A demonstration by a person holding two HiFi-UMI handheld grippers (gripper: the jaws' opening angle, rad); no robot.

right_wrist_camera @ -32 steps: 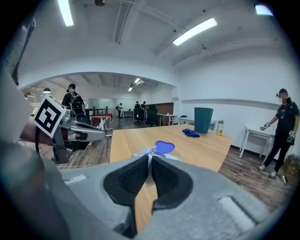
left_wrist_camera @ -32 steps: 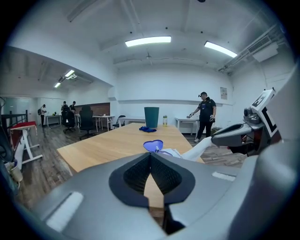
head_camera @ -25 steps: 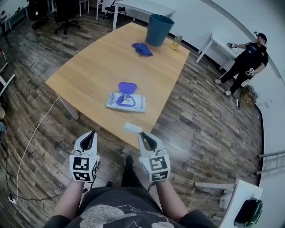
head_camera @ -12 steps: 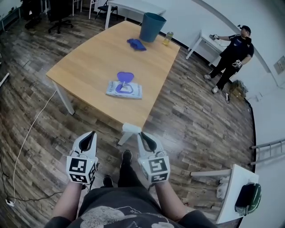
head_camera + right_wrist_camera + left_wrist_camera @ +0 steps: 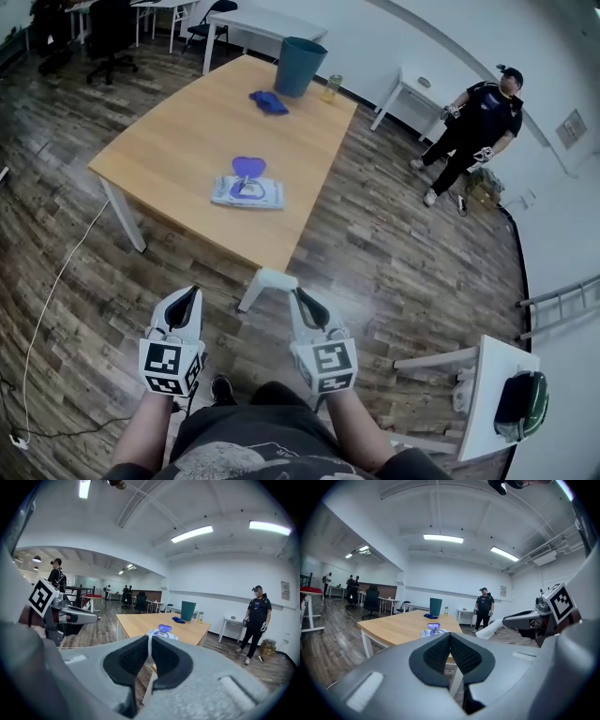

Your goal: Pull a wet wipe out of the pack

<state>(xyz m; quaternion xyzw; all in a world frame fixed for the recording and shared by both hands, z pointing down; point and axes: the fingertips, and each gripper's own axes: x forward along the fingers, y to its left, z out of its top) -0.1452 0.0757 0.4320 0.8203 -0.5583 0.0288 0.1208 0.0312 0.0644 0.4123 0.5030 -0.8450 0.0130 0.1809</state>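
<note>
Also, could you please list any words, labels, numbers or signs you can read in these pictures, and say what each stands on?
No text here can be read.
wet wipe pack: print too small to read.
wall notice: too small and blurred to read.
left hand-held gripper and right hand-held gripper: cubes bear square black-and-white markers, no letters or numbers.

counter (image 5: pixel 169 141): wipe pack (image 5: pixel 247 193) is laid near its front edge, purple lid (image 5: pixel 247 167) raised | far end: blue cloth (image 5: pixel 268 102), teal bin (image 5: pixel 300 66) | left tongs (image 5: pixel 192 293), right tongs (image 5: pixel 298 293): held over the floor (image 5: pixel 403 253), clear of the counter | wet wipe (image 5: pixel 284 280): pinched at right tongs' tip
</note>
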